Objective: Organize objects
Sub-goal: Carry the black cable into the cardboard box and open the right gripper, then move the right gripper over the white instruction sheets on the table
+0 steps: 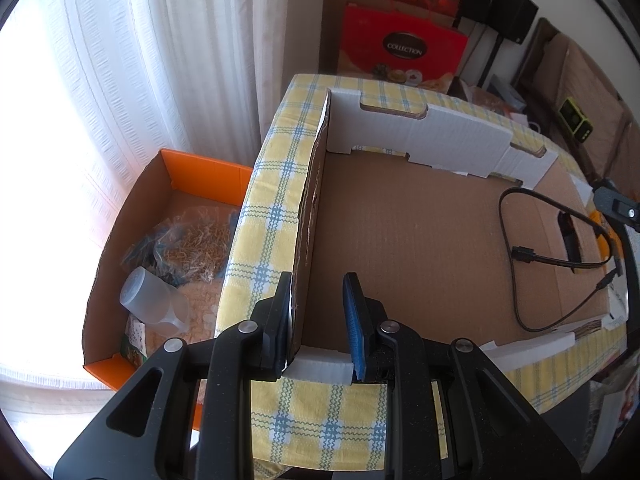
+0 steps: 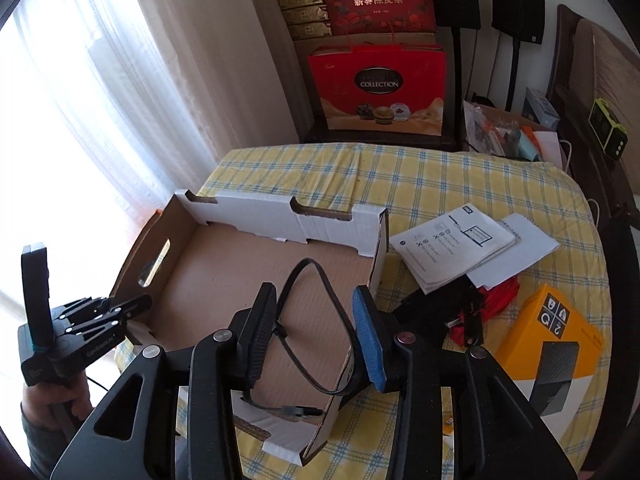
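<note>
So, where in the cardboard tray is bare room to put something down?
The tray floor is bare between its handle-hole wall and the black cable, up to the white back wall. Cloth behind the tray is also free. Crowded: right of the tray, with leaflets, red items and the orange box.

Cable [image 2: 320,320] in tray [image 2: 224,248] — booklets [image 2: 460,256] right.

Matt brown corrugated cardboard tray [image 2: 240,280] — white outer faces — on a woven checked cloth [image 2: 460,184]; glossy black rubbery cable [image 2: 320,292].
</note>
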A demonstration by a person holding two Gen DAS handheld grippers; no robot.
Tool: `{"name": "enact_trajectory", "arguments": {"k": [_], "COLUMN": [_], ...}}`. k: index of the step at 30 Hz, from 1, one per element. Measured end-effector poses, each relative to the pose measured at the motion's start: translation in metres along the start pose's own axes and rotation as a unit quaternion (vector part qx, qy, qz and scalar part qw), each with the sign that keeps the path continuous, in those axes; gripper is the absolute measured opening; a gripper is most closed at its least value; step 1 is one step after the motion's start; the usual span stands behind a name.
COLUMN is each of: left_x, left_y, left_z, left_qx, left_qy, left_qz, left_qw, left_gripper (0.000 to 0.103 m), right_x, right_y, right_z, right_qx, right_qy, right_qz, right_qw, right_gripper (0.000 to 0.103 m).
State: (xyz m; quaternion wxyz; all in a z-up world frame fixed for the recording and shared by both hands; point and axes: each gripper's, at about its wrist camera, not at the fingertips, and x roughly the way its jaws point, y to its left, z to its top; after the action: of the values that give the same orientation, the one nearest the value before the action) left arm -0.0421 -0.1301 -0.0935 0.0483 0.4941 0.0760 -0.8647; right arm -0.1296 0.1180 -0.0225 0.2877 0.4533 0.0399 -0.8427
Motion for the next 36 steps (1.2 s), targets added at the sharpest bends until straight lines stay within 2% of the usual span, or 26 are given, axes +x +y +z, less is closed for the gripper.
{"name": "enact_trajectory", "arguments": {"k": [4, 7, 9, 10, 11, 15, 22, 26, 29, 31, 34, 36], "left_x": [0.0, -0.001, -0.001, -0.001, -0.001, -0.001, -0.001, -0.001, -0.001, -0.001, -0.001, -0.001], "left_y": [0.0, 0.0, 0.0, 0.0, 0.0, 0.0, -0.001, -0.001, -0.001, -0.001, 0.0, 0.0], "left_z": [0.0, 0.0, -0.001, -0.001, -0.001, -0.001, 0.0, -0.001, 0.0, 0.0, 0.0, 0.0], "left_qx": [-0.001, 0.0, 0.0, -0.001, -0.001, -0.003, -0.003, -0.004, -0.002, -0.003, -0.004, -0.005], "left_qy": [0.0, 0.0, -0.001, -0.001, -0.001, -0.001, -0.001, -0.001, -0.001, 0.0, 0.0, 0.001], "left_qz": [0.0, 0.0, -0.001, -0.001, -0.001, -0.001, 0.0, 0.001, 0.002, 0.001, 0.0, -0.001], "left_qw": [1.0, 1.0, 1.0, 1.0, 1.0, 1.0, 1.0, 1.0, 1.0, 1.0, 1.0, 1.0], "left_gripper": [0.022, 0.022, 0.022, 0.022, 0.022, 0.022, 0.022, 0.022, 0.022, 0.022, 0.022, 0.022], "right_x": [-0.013, -0.016, -0.015, -0.015, -0.015, -0.012, 0.003, 0.003, 0.009, 0.017, 0.022, 0.013], "right_y": [-0.005, -0.009, -0.01, -0.011, -0.01, -0.009, -0.004, 0.012, 0.022, 0.027, 0.025, 0.02], "right_z": [0.0, -0.006, -0.012, -0.014, -0.017, -0.024, -0.027, -0.026, -0.023, -0.022, -0.02, -0.018], "right_qx": [0.004, 0.0, -0.006, -0.006, -0.006, -0.007, 0.009, -0.01, -0.02, -0.03, -0.036, -0.029], "right_qy": [-0.005, 0.014, 0.027, 0.033, 0.037, 0.052, 0.067, 0.051, 0.059, 0.064, 0.06, 0.045], "right_qz": [-0.004, -0.027, -0.034, -0.035, -0.035, -0.038, -0.013, -0.034, -0.023, -0.032, -0.065, -0.057], "right_qw": [1.0, 1.0, 0.999, 0.999, 0.999, 0.998, 0.998, 0.998, 0.998, 0.997, 0.995, 0.997], "right_gripper": [0.04, 0.04, 0.031, 0.02, 0.015, 0.014, 0.01, 0.008, 0.008, 0.008, 0.01, 0.013]}}
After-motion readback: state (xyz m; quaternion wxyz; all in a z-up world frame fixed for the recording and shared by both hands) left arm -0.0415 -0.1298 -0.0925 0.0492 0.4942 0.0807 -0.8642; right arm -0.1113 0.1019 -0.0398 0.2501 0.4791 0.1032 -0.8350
